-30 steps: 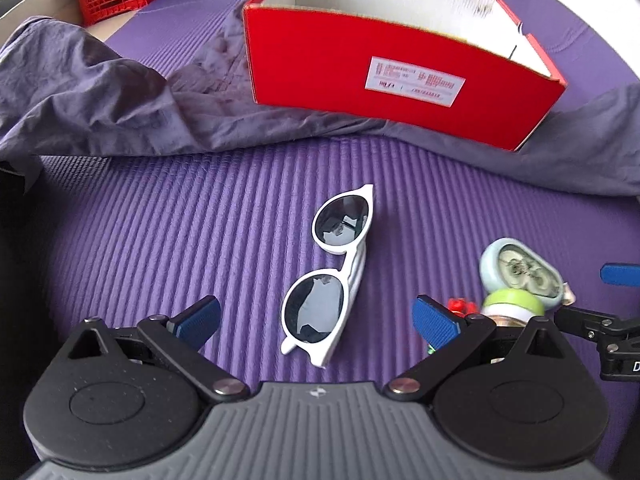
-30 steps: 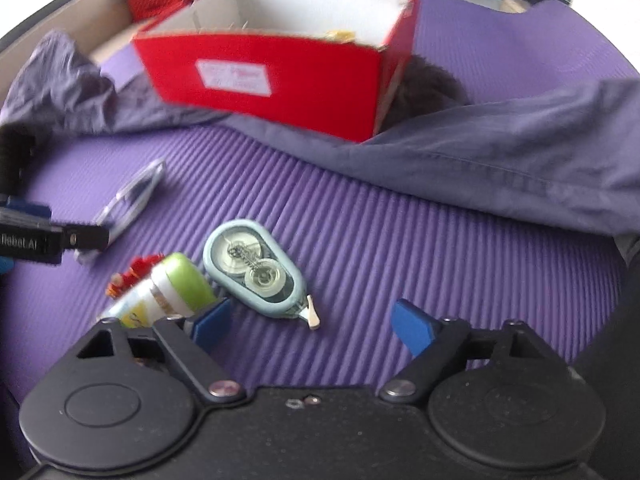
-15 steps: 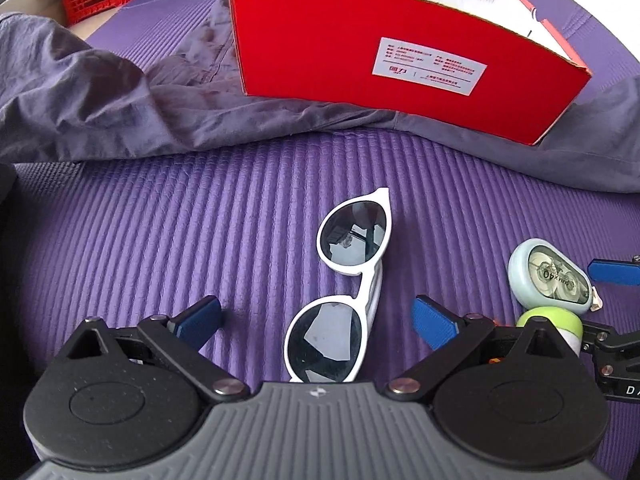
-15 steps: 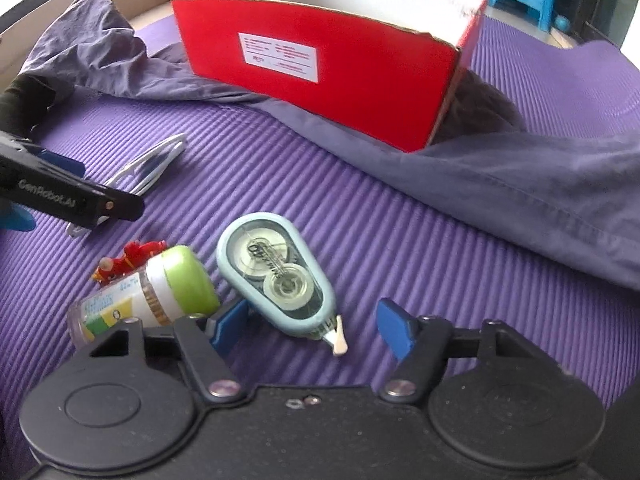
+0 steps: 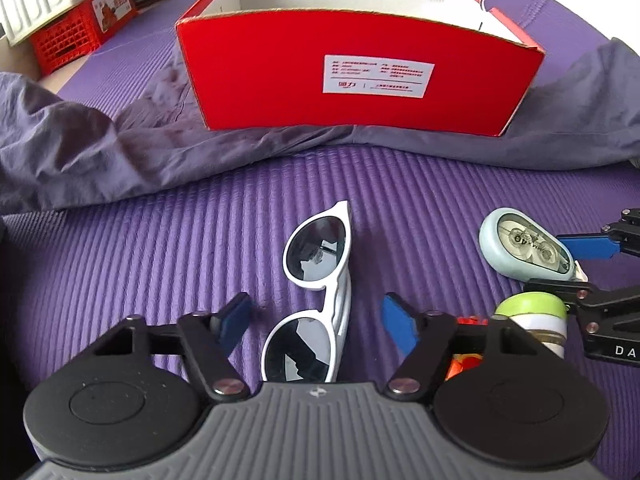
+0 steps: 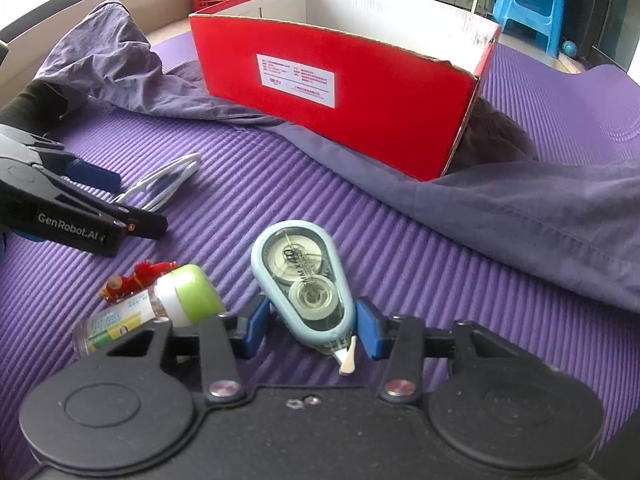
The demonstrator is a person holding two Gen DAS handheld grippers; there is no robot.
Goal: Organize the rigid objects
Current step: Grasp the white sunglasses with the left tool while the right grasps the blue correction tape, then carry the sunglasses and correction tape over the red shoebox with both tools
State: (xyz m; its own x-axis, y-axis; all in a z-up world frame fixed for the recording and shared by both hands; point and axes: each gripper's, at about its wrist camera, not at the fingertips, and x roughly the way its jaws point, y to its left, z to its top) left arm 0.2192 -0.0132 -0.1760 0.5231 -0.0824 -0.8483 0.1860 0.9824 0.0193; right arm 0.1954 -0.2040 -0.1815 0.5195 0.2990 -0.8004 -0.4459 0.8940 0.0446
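left gripper [image 5: 318, 318] closing around white sunglasses [image 5: 316, 276], pads not touching | right gripper [image 6: 312, 330] closing, correction tape [image 6: 304, 280] between its jaws (contact unclear) | both items on purple mat [image 5: 140, 260], red box [image 5: 360, 80] beyond

Left gripper [image 5: 316, 320]: black linkage arms, two round black housings with embossed discs, ribbed grey centre cover with a small logo, silver pivot screws, blue rubber pads [image 5: 396, 322]. Right gripper [image 6: 312, 330]: same black linkage and round housings, but a speckled black centre plate with a small nut and washer, silver pivot screws, blue pads [image 6: 370, 334]. White "GenRobot.AI" lettering runs along the left unit's black finger in the right wrist view. Dark sleeve [image 6: 36, 104] behind it.
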